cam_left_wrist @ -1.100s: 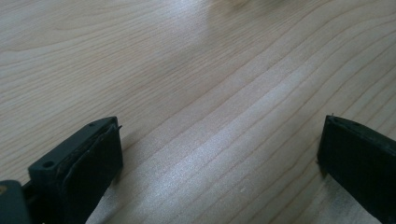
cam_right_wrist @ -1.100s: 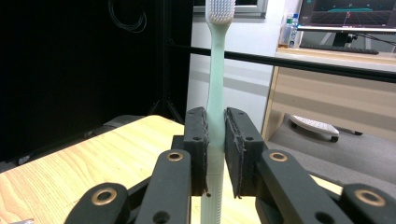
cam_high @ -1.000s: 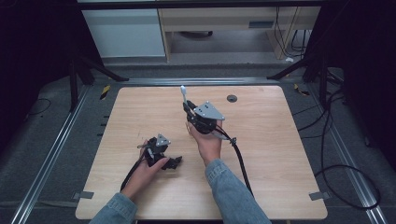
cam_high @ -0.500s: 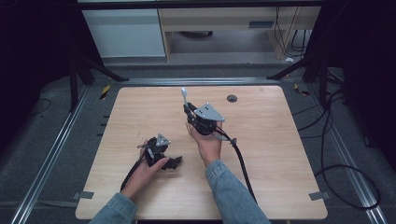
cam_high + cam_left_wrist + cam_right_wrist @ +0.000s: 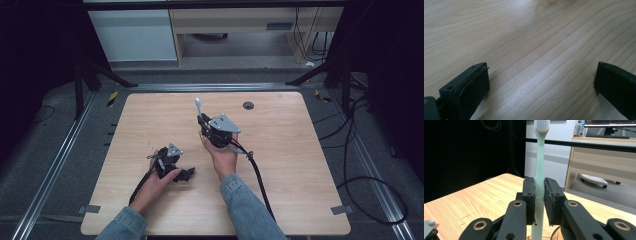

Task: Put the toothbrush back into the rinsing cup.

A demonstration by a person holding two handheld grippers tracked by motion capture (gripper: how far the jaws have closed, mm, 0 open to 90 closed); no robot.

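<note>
Toothbrush (image 5: 539,167) clamped upright between right gripper (image 5: 539,195) jaws, head above them, mid-worktop (image 5: 300,150). Left gripper (image 5: 541,82) gaping wide, holding nothing, near front edge.

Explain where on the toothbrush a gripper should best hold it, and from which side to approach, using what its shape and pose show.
Probably the handle's lower middle, where the right gripper already clamps the toothbrush. The handle is slim and straight, so the pads close squarely on its two sides. It stands upright with the bristle head on top, so approach from below or level, clear of the bristles.
</note>
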